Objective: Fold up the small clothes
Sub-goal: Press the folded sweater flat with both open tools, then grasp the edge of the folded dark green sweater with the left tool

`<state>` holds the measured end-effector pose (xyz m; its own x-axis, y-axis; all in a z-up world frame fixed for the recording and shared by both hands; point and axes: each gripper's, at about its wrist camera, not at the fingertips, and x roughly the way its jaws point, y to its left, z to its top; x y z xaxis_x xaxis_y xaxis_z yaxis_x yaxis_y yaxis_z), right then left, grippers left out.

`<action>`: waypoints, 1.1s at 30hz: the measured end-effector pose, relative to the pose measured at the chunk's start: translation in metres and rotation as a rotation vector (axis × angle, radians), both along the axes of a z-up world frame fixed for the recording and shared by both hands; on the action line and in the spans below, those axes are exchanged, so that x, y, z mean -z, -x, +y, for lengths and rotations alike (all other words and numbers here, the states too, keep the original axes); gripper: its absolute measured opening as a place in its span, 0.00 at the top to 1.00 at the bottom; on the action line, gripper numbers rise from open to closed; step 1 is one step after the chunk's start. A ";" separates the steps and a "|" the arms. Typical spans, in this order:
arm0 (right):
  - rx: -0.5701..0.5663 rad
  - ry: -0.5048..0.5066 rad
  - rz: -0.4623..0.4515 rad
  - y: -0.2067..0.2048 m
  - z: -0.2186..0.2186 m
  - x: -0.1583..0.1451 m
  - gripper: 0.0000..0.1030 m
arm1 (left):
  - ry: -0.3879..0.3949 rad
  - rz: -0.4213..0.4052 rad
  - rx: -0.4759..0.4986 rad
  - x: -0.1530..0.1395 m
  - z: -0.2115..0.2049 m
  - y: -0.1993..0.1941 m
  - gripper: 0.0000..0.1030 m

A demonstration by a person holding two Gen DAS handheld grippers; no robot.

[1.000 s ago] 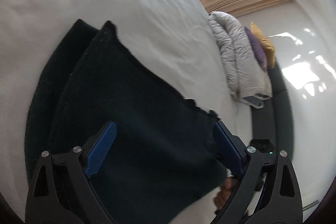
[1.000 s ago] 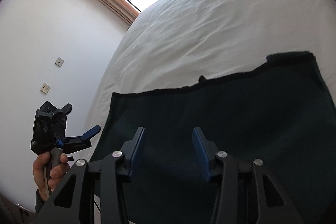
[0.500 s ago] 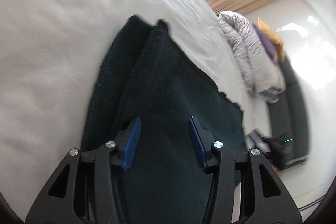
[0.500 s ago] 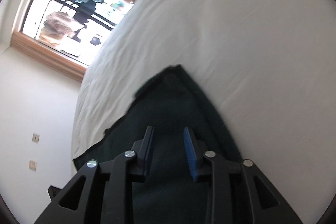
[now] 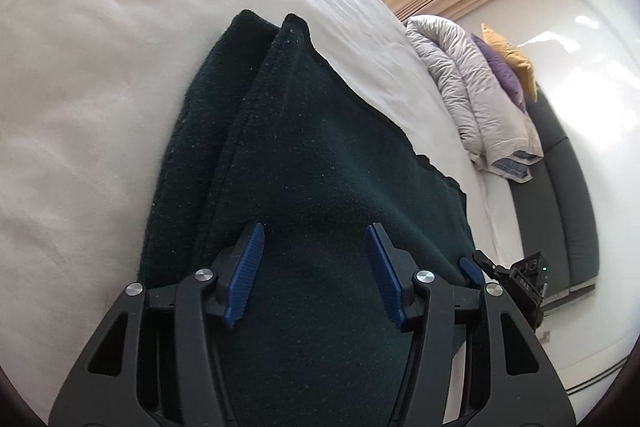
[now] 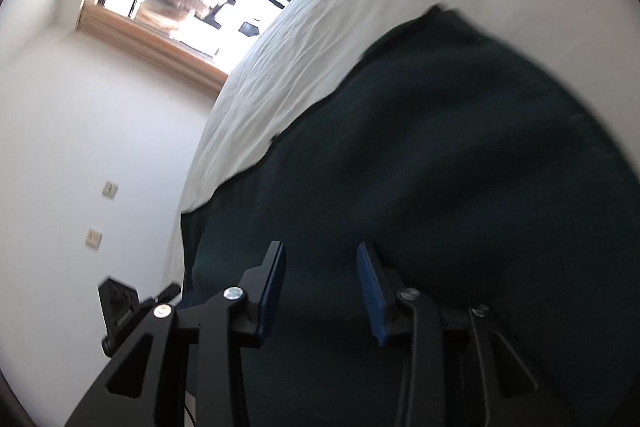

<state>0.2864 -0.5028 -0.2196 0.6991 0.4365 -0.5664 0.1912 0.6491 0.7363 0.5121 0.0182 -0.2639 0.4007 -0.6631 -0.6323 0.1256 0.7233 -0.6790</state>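
Note:
A dark green knitted garment (image 5: 304,163) lies folded in layers on the white bed (image 5: 100,47); its upper layer sits a little inside the lower one along the left edge. My left gripper (image 5: 314,263) is open and empty, just above the near part of the garment. In the right wrist view the same garment (image 6: 440,155) fills the lower right, and my right gripper (image 6: 320,283) is open and empty over it. Each view shows the other gripper low at the garment's side: the right one (image 5: 520,279), the left one (image 6: 128,307).
A grey quilted duvet (image 5: 472,87) with purple and yellow cushions (image 5: 508,67) lies at the far side of the bed. A dark sofa (image 5: 568,195) stands along the right. A window with a wooden frame (image 6: 160,43) and a white wall with sockets (image 6: 102,211) are on the left.
Both grippers opened wider than half a second ago. The right wrist view swung so the garment now fills more of it; the left moved slightly closer over the garment.

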 end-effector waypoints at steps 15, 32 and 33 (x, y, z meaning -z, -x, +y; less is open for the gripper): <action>0.252 0.067 -0.040 0.118 -0.011 -0.038 0.39 | -0.018 -0.058 -0.076 -0.039 0.045 0.059 0.46; -0.433 0.946 -0.322 0.082 0.330 -0.085 0.36 | 0.433 0.077 -0.337 -0.011 0.108 0.164 0.20; -0.457 0.988 -0.325 0.084 0.340 -0.080 0.36 | 0.453 0.089 -0.333 -0.009 0.105 0.169 0.20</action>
<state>0.2019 -0.1629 -0.1397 0.7658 0.1515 -0.6250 -0.3193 0.9331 -0.1651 0.3434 0.1229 -0.2544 0.5926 -0.7231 -0.3550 -0.1314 0.3480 -0.9282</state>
